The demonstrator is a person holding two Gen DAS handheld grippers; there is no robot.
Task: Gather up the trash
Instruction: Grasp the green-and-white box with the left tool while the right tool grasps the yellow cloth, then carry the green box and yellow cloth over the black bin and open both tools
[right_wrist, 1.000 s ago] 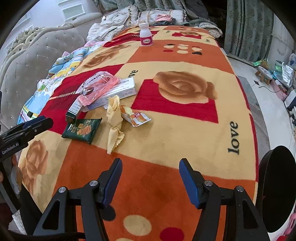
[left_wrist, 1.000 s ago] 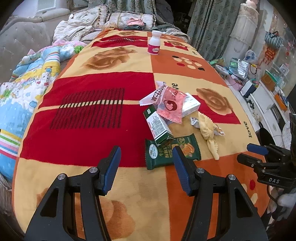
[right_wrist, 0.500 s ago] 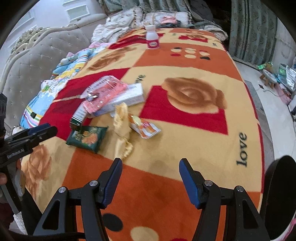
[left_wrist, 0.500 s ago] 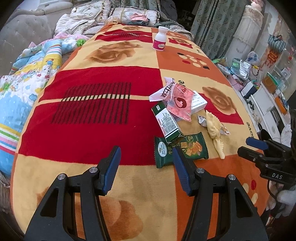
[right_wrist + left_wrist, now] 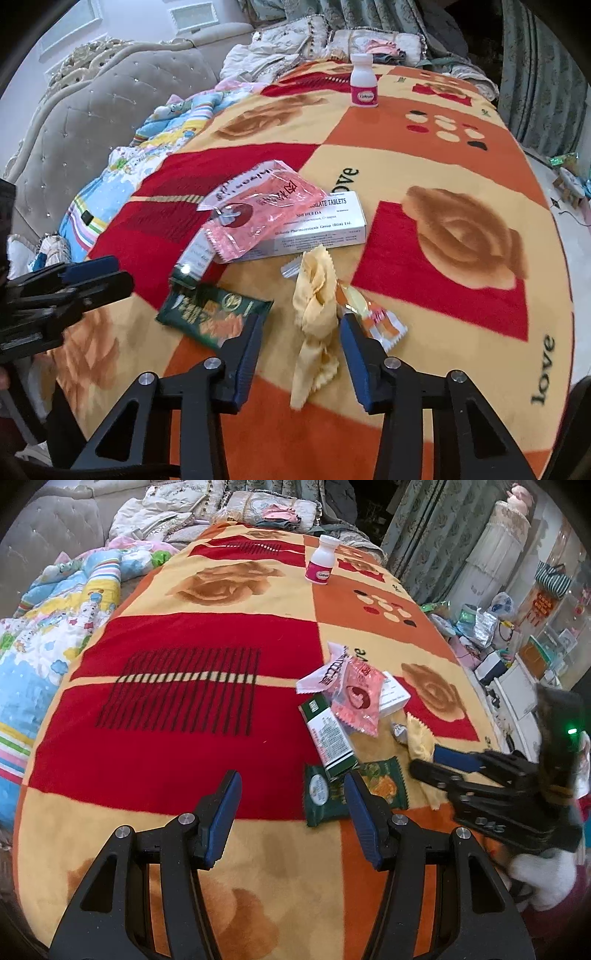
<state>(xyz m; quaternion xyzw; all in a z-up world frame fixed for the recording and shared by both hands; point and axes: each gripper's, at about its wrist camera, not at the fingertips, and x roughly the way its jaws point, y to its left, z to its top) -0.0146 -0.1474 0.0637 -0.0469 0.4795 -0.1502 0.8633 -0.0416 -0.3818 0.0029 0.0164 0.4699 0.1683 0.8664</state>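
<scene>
A pile of trash lies on the patterned blanket (image 5: 461, 177): a pink wrapper (image 5: 255, 218), a white tablet box (image 5: 325, 229), a green and white carton (image 5: 332, 738), a dark green snack packet (image 5: 210, 314), a crumpled yellow wrapper (image 5: 314, 306) and an orange candy wrapper (image 5: 380, 321). My right gripper (image 5: 301, 328) is open, its jaws either side of the yellow wrapper. My left gripper (image 5: 291, 797) is open and empty, just left of the green packet (image 5: 354, 790). The right gripper also shows in the left wrist view (image 5: 436, 760).
A white bottle with a pink label (image 5: 364, 86) stands at the far end of the blanket. Pillows (image 5: 332, 40) lie behind it. A grey tufted sofa back (image 5: 85, 122) and a child's quilt (image 5: 55, 627) are on the left. Floor clutter (image 5: 491, 627) lies right.
My right gripper has moved forward and left until its open jaws straddle the yellow wrapper. My left gripper has shifted slightly, the pile sliding right in its view. Both stayed open.
</scene>
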